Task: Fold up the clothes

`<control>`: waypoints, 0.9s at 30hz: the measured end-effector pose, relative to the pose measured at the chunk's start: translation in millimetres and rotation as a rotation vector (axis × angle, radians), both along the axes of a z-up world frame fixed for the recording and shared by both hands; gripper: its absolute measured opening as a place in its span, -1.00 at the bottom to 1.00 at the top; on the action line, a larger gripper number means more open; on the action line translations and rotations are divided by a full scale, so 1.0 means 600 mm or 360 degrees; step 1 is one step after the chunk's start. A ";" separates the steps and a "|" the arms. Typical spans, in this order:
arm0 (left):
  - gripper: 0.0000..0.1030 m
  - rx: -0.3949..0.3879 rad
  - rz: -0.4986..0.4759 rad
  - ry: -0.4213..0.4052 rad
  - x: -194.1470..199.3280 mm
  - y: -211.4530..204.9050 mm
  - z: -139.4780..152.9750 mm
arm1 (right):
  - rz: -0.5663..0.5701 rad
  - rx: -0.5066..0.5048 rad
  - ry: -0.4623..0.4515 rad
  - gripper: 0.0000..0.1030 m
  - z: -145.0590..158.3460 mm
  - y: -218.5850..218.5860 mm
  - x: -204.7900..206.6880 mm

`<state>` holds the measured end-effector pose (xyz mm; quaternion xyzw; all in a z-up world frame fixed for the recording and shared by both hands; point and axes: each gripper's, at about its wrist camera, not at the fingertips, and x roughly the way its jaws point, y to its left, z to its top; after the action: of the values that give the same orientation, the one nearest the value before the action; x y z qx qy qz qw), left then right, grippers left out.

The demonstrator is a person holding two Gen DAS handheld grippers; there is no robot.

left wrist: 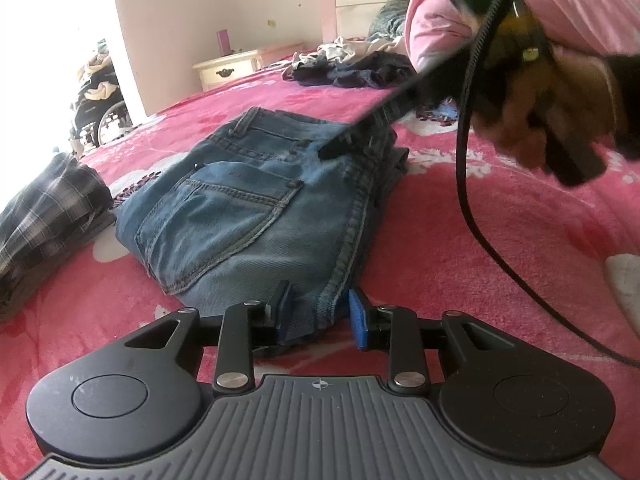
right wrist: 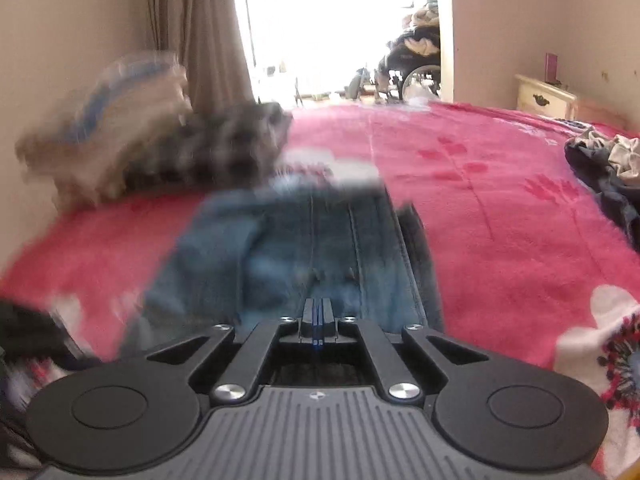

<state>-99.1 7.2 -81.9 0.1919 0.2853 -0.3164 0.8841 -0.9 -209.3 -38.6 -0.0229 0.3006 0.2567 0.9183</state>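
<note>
The folded blue jeans [left wrist: 256, 208] lie on the pink bed blanket [left wrist: 460, 248], thick, heavy denim best taken by a seamed edge, which the left tongs [left wrist: 318, 314] pinch at the near hem while the right tongs [right wrist: 318, 320] are pressed together empty.

A wide bed [left wrist: 460, 216] carries everything, spread with a fuzzy pink blanket [right wrist: 480, 208] patterned with darker sprigs and white patches. Folded blue jeans [left wrist: 248, 216] lie flat near its middle, back pocket up. Just beside them, toward the edge by the curtain, lies a grey plaid garment [left wrist: 48, 216]. Well apart, near the headboard, sits a loose heap of dark and pale clothes [left wrist: 352, 66]. A pink pillow [left wrist: 580, 4] rests at that end too.
</note>
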 end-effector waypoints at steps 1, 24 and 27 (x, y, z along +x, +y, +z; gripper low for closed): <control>-0.43 -0.0001 0.0001 0.0001 0.000 0.000 0.000 | 0.0016 -0.0015 -0.0062 -1.00 0.010 0.005 -0.002; -0.43 -0.0211 0.0154 -0.0025 0.051 0.030 0.089 | -0.0025 0.0001 0.0043 -1.00 -0.062 -0.011 0.012; -0.43 -0.0177 0.0155 0.0029 0.072 0.017 0.060 | -0.0017 -0.0017 0.0056 -1.00 -0.046 -0.009 0.016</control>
<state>-56.0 17.5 -45.7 0.1254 0.2844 -0.2901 0.9051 8.7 -214.5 -66.0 -0.0216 0.3180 0.2505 0.9141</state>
